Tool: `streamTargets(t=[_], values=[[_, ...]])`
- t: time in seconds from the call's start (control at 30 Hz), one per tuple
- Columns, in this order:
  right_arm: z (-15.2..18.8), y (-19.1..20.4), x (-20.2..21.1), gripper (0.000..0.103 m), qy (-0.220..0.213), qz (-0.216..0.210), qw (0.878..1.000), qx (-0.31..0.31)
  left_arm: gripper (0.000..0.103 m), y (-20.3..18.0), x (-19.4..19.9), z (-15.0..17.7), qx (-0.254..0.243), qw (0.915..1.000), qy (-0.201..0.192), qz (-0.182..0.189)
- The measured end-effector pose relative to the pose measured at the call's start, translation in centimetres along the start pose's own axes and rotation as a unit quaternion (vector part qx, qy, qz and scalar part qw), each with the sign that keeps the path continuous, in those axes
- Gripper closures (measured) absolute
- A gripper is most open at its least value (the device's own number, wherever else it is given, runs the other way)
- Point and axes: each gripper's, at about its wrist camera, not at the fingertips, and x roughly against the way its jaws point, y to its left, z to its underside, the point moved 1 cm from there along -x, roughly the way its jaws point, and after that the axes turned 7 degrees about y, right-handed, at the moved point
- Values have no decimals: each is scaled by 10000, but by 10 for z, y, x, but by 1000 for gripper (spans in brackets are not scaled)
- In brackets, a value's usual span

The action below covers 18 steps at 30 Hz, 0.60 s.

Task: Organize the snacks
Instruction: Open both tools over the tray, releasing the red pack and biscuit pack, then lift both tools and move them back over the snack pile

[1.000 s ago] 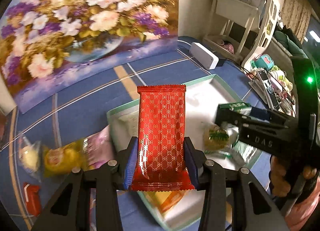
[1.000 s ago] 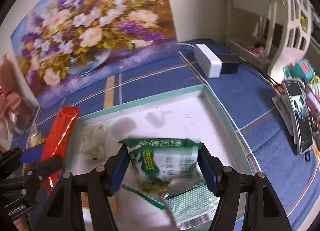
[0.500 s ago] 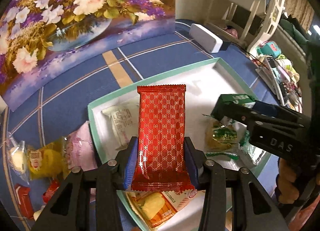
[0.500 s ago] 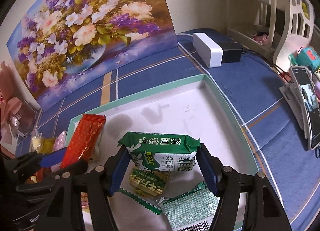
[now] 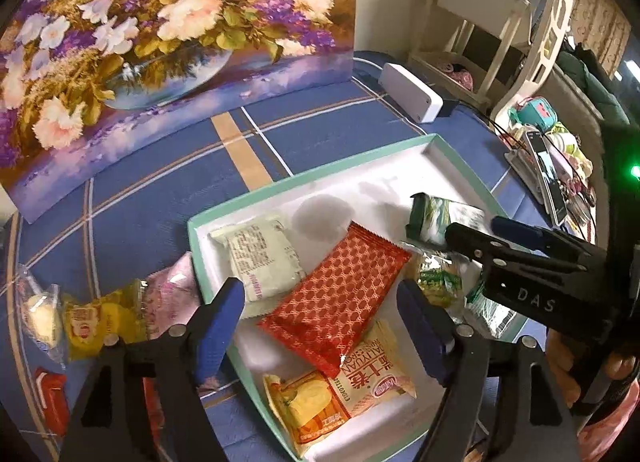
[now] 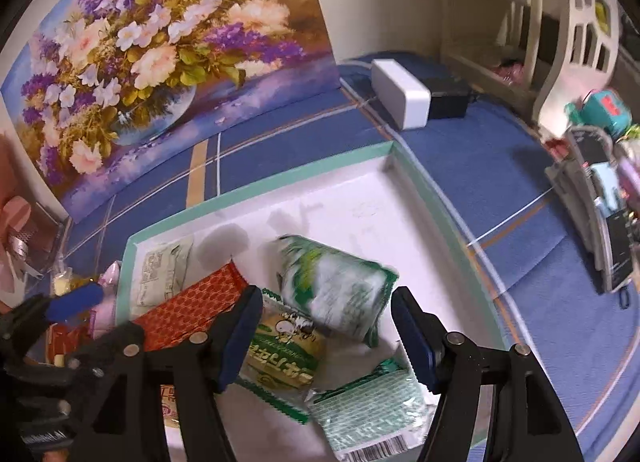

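Observation:
A white tray with a teal rim (image 5: 304, 178) (image 6: 256, 198) lies on the blue cloth. A red patterned snack packet (image 5: 340, 294) (image 6: 188, 310) lies tilted in it, over other packets. My left gripper (image 5: 320, 314) hangs above it, jaws opening and pads clear of the packet. A green-and-white packet (image 5: 436, 218) (image 6: 336, 286) shows blurred and tilted just beyond the tips of my right gripper (image 6: 328, 326) (image 5: 474, 226), whose pads do not press it. The tray also holds a pale green packet (image 5: 260, 258), a yellow-orange packet (image 5: 340, 394) and a green biscuit packet (image 6: 284, 350).
Left of the tray lie a pink packet (image 5: 172, 294), a yellow packet (image 5: 100, 322), a clear-wrapped snack (image 5: 38, 314) and a small red one (image 5: 52, 394). A flower painting (image 5: 160, 42) stands behind. A white box (image 5: 412, 98) and a phone on a stand (image 5: 548, 178) sit to the right.
My left gripper has let go of the red packet, which dropped flat into the tray. The green packet has tipped out of the right gripper's hold.

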Motion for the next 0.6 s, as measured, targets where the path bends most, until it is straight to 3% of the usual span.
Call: streamTargets(t=[0.2, 0.3, 0.6], values=[[-4, 6, 23, 26, -112, -57, 9999, 68, 19, 5, 28, -20, 270, 9995, -7, -163], [-7, 5, 34, 24, -91, -117, 9999, 31, 9, 2, 42, -29, 297, 9991, -41, -308], [-25, -1, 79, 24, -88, -273, 9995, -124, 9, -1, 103, -69, 734, 9952, -352, -547]])
